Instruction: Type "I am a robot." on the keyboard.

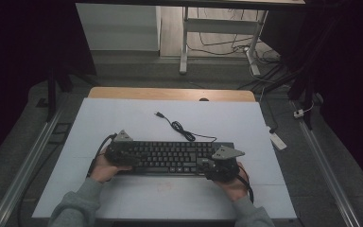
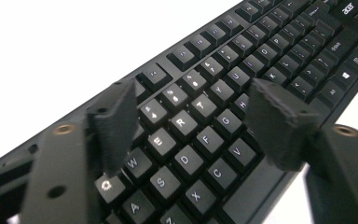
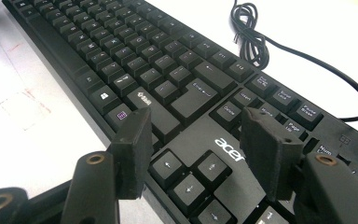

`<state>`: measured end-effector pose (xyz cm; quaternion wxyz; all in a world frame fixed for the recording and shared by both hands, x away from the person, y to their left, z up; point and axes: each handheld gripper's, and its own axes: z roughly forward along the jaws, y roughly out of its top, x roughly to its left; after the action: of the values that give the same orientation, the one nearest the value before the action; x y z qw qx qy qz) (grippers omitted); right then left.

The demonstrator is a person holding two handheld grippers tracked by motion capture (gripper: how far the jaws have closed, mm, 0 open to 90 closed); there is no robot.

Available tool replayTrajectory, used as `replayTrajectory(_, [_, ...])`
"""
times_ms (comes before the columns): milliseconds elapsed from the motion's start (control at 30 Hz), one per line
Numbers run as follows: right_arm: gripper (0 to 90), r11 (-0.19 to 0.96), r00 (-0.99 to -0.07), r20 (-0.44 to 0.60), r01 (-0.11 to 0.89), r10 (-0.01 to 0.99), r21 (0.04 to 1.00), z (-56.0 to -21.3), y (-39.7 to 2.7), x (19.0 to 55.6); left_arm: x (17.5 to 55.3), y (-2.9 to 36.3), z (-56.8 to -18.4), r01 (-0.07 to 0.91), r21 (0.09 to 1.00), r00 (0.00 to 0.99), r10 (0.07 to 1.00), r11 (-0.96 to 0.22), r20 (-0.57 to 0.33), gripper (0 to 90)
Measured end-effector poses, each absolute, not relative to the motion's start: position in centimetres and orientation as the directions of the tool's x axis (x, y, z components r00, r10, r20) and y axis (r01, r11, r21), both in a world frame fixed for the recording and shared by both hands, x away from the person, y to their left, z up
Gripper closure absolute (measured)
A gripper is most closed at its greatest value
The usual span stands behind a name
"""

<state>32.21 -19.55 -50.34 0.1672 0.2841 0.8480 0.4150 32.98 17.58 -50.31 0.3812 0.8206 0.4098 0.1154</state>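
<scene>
Both claws stand apart over the keyboard point(image 1: 170, 157), gripping nothing: your left gripper point(image 2: 191, 121) hovers above the letter keys at nine o'clock, your right gripper point(image 3: 198, 140) above the arrow keys at three. Keyboard lies flat mid-table, its cable point(image 1: 179, 126) coiled toward twelve. I'd judge no grasp made; lifting or moving remains ahead.

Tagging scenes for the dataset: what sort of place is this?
Probably a lab or recording workspace, not an office: a white-topped table bearing just a black keyboard, metal rails on the floor either side, and loose cables under a desk frame behind.
</scene>
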Motion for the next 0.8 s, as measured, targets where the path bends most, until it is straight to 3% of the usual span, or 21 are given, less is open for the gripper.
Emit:
replayTrajectory(167, [44.0,0.491,-0.781,-0.048,0.343,0.623,0.801,-50.3,-19.6,32.3,32.5,18.1,-49.8,0.583,0.726,0.639,0.757,-0.364,-0.134,25.4])
replayTrajectory(800, [44.0,0.493,-0.784,-0.052,0.337,0.619,0.802,-50.3,-19.6,32.3,32.0,18.7,-49.6,0.576,0.723,0.651,0.749,-0.382,-0.123,24.5])
